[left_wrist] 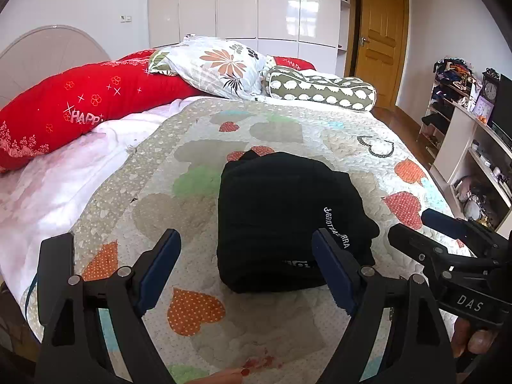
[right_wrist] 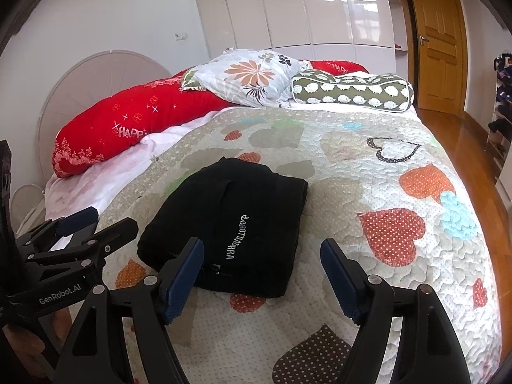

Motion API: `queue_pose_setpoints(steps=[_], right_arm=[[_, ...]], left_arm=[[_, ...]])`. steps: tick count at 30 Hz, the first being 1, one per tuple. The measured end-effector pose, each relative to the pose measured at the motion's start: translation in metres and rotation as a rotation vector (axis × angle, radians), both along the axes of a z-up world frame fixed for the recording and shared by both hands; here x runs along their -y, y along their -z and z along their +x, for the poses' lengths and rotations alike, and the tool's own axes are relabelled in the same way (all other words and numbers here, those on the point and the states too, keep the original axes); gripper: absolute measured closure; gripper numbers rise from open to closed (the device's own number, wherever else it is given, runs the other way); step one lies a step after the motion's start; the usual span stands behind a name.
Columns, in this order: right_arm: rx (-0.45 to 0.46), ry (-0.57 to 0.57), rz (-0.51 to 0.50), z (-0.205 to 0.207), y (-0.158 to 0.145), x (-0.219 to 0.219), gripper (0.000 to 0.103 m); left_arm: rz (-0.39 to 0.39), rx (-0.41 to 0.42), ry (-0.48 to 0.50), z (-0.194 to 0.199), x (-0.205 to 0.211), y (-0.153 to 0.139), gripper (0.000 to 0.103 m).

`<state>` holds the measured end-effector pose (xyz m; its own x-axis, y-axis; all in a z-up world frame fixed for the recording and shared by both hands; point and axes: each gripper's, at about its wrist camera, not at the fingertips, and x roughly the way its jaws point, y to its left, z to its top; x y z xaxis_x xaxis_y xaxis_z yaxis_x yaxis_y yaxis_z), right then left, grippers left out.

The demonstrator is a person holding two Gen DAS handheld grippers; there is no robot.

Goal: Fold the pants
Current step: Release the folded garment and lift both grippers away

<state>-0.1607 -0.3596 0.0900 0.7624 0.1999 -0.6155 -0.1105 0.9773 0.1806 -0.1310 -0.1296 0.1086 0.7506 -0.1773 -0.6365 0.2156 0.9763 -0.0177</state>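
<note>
The black pants [left_wrist: 284, 217] lie folded into a compact rectangle on the heart-patterned quilt [left_wrist: 198, 147], white lettering on top. They also show in the right wrist view [right_wrist: 230, 224]. My left gripper [left_wrist: 246, 256] is open and empty, held just above the near edge of the bundle. My right gripper [right_wrist: 262, 268] is open and empty, near the bundle's near right corner. The right gripper shows at the right of the left wrist view [left_wrist: 416, 224], and the left gripper at the left of the right wrist view [right_wrist: 105, 224], both apart from the pants.
A long red pillow [left_wrist: 80, 108], a floral pillow [left_wrist: 220, 67] and a green bolster [left_wrist: 323, 91] lie at the head of the bed. White shelves [left_wrist: 470, 147] stand to the right, over a wooden floor [right_wrist: 454, 140]. A wooden door [left_wrist: 380, 38] is behind.
</note>
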Motion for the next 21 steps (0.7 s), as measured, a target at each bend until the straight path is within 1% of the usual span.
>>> queue_pose_setpoints(steps=[21], right_arm=[[-0.018,-0.014,0.002,-0.002,0.004,-0.001,0.026]], left_arm=[[-0.003,-0.009,0.04,-0.011,0.003,0.003,0.018]])
